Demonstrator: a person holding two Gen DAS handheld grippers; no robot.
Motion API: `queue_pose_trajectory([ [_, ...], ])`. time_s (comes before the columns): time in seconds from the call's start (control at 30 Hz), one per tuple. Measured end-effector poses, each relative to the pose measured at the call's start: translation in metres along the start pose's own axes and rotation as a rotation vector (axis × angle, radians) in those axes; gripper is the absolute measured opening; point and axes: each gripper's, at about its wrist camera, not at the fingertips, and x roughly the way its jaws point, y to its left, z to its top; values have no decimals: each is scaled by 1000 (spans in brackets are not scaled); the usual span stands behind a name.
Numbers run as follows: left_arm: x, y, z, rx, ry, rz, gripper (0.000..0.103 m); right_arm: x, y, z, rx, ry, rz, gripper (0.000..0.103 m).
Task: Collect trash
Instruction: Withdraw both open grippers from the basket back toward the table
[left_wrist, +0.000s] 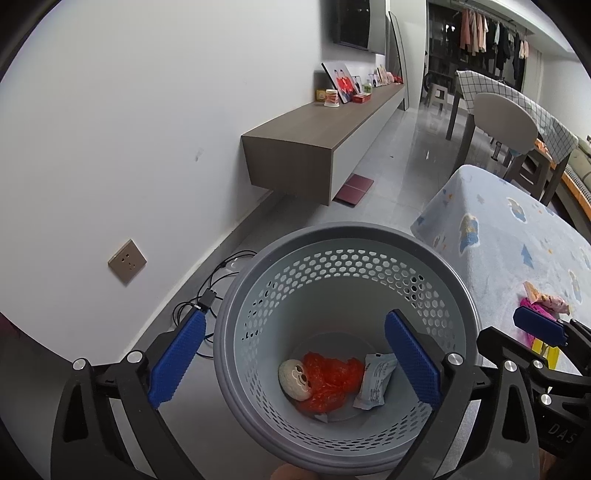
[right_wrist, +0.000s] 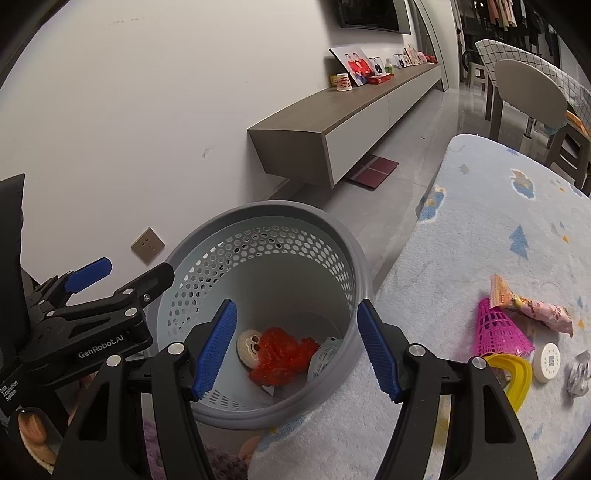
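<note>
A grey perforated waste basket (left_wrist: 343, 236) stands on the floor beside the table; it also shows in the right wrist view (right_wrist: 273, 210). Inside lie a crumpled red bag (left_wrist: 328, 380), a round white piece with a face (left_wrist: 295, 378) and a pale wrapper (left_wrist: 373, 380). My left gripper (left_wrist: 295, 354) is open and empty above the basket. My right gripper (right_wrist: 295, 347) is open and empty over the basket's near rim. On the table lie a pink snack wrapper (right_wrist: 535, 306), a pink mesh cone (right_wrist: 498, 328), a yellow piece (right_wrist: 517, 373), a white round cap (right_wrist: 548, 362) and crumpled foil (right_wrist: 578, 373).
The table has a pale blue patterned cloth (right_wrist: 480, 229). A low wall cabinet (left_wrist: 325, 136) with photos runs along the white wall. Cables (left_wrist: 214, 288) and a wall socket (left_wrist: 127, 261) are left of the basket. Chairs (left_wrist: 506, 122) stand beyond the table.
</note>
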Motion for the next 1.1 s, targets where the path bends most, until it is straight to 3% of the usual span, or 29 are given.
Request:
queue_pose_trajectory([
  [0.6, -9, -25, -5, 45, -17, -46, 97, -44, -37, -23, 76, -41, -118, 65],
  [1.1, -21, -80, -14, 121, -27, -138, 97, -110, -118, -62, 208, -51, -270, 65],
])
